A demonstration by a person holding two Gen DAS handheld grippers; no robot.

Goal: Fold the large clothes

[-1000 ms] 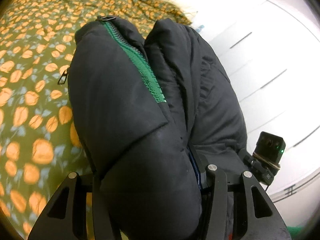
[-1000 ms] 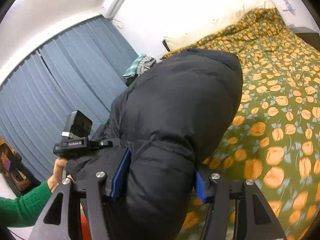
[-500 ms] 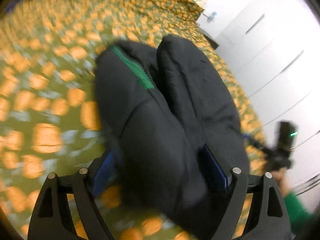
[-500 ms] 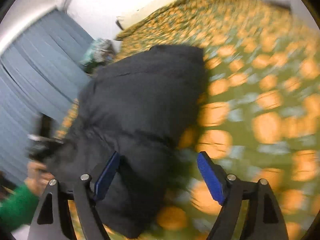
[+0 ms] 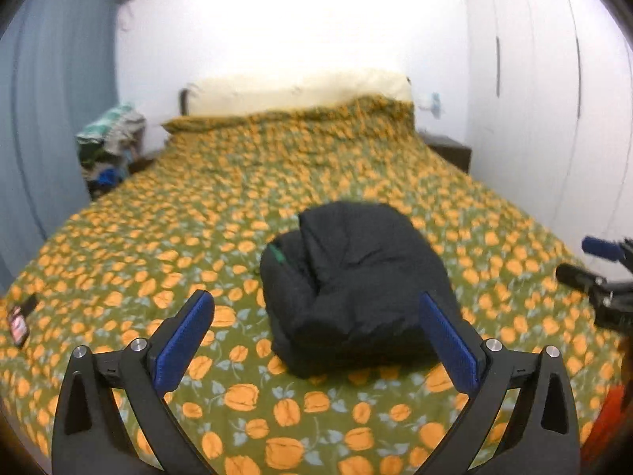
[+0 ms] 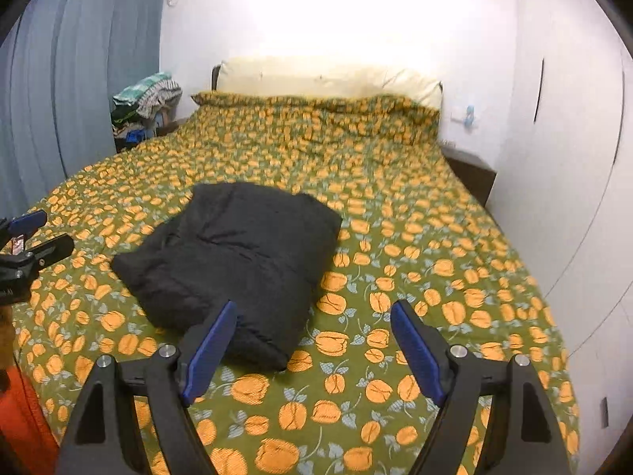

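A black puffer jacket (image 5: 356, 285) lies folded into a compact bundle on the bed, a bit of green zipper (image 5: 280, 255) showing at its left edge. It also shows in the right wrist view (image 6: 237, 257). My left gripper (image 5: 316, 332) is open and empty, held back from the bundle's near side. My right gripper (image 6: 314, 340) is open and empty, near the bundle's front right corner. Each gripper shows at the edge of the other's view: the right one (image 5: 597, 273), the left one (image 6: 27, 245).
The bed (image 6: 395, 237) has a green cover with orange flowers and a cream pillow (image 6: 328, 77) at the head. A pile of clothes (image 6: 146, 99) sits at the far left by blue curtains (image 6: 79, 71). White wardrobe doors (image 6: 573, 138) line the right. A small dark object (image 5: 19, 318) lies at the bed's left edge.
Both grippers were shut on the jacket and held it up. They lowered it onto the bed, opened, let go and pulled back.
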